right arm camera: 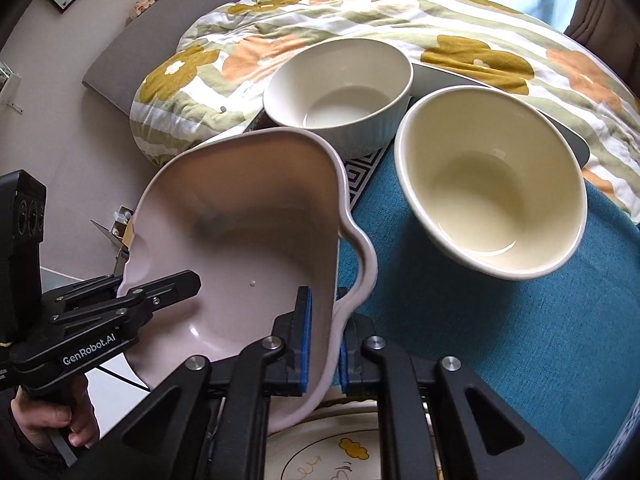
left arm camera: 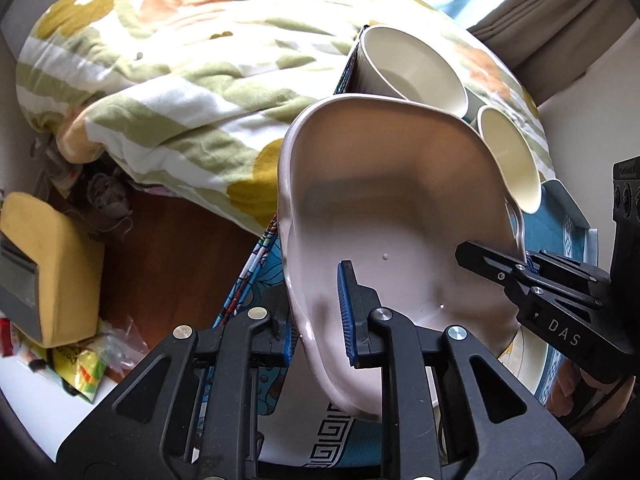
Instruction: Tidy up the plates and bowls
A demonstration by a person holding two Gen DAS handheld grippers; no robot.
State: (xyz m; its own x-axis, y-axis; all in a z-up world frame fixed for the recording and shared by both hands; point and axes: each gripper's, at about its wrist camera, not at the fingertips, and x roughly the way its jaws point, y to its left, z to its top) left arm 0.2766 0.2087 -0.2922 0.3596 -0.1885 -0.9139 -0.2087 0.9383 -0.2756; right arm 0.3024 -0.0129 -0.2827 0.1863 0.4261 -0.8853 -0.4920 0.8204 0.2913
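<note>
In our left wrist view, at far left, a mustard-yellow cushioned block [left arm camera: 52,264] sits on the dark wooden floor [left arm camera: 168,248], with crinkled snack packets [left arm camera: 80,368] just in front of it. Above and right of these we note the flower-print quilt in green, ochre and peach [left arm camera: 180,72], heaped on the bed. Centre frame, our left gripper [left arm camera: 318,320] is clamped on the near rim of the pale pink glossy dish with a wavy rim and side handle [left arm camera: 384,208]; one blue pad [left arm camera: 346,312] presses inside the wall, the other outside. The dish hangs tilted above the teal patterned cloth [left arm camera: 556,232], clear of it. Behind it stand the white ribbed ceramic bowl [left arm camera: 408,68] and, to its right, the cream smooth ceramic bowl [left arm camera: 508,156], near each other. At far right our right gripper [left arm camera: 520,264] enters, pinching the dish's opposite rim. In the right wrist view the left gripper [right arm camera: 156,292] shows at left, biting the dish [right arm camera: 248,216]; centre, the right gripper [right arm camera: 320,336] is closed on the wall beside the handle. Below lies a white plate with a yellow cloud drawing [right arm camera: 344,452]. Further right: ribbed bowl [right arm camera: 340,92], cream bowl [right arm camera: 492,196], both upright on the cloth [right arm camera: 520,340].
</note>
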